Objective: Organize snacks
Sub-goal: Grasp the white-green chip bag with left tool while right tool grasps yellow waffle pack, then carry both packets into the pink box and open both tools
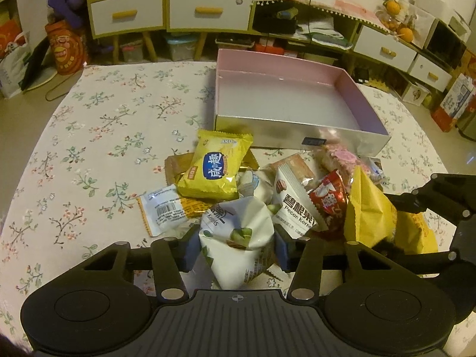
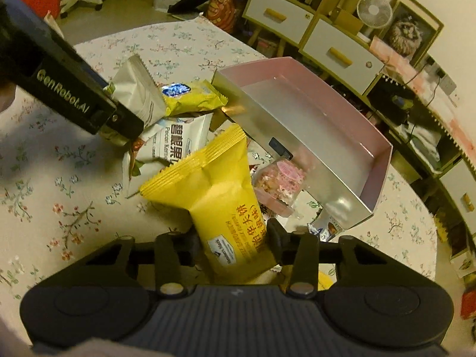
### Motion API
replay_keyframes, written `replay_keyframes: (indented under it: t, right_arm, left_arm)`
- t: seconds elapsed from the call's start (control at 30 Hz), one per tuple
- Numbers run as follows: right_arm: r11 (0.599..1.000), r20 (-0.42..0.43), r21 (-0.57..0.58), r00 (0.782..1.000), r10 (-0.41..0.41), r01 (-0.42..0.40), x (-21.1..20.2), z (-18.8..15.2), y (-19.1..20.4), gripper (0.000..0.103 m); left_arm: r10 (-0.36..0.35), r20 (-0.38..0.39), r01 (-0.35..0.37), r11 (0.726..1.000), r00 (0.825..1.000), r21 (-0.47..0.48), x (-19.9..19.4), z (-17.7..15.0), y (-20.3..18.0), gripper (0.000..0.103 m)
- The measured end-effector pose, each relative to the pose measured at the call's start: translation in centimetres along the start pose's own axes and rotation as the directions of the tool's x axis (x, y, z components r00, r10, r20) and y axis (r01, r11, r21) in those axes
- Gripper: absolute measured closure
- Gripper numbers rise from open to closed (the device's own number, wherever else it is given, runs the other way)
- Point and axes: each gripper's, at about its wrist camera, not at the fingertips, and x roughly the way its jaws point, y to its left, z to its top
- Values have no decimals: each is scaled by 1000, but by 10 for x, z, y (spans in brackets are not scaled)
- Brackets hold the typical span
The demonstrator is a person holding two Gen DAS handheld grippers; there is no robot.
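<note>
Yellow wrappers stand out in a heap of snack packets that is piled on a floral-clothed table, just in front of the near wall of an open box with a pink lining and silvery outside. In the left wrist view, low in the frame and a little left of centre, the left gripper is seen with its jaws pinching a white and green packet, which is squeezed between the blue pads and stands up from the heap. In the right wrist view, low in the centre, the right gripper is seen with its jaws closed on a yellow packet, whose crimped end is tilted up toward the box. A pink-speckled snack is seen touching the box's outer wall, to the right of the yellow packet. A white pecan packet and a yellow packet with a blue label are seen further up the heap. White drawers with yellow handles are seen behind the table, along the top of the frame.
</note>
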Motion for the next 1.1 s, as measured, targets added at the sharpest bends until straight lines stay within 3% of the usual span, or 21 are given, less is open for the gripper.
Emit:
replay_keyframes:
  t: [0.73,1.1]
  right_arm:
    - [987,98,159,995,13,-29,-25,14,-20,66]
    - [937,129,350,990,-47,-1,-18,28,-62,66]
  left_arm:
    - [-21,90,28,997,996,-73,-28,6,9,59]
    - [-42,149,63,989,988,-133,-26,46,4,59]
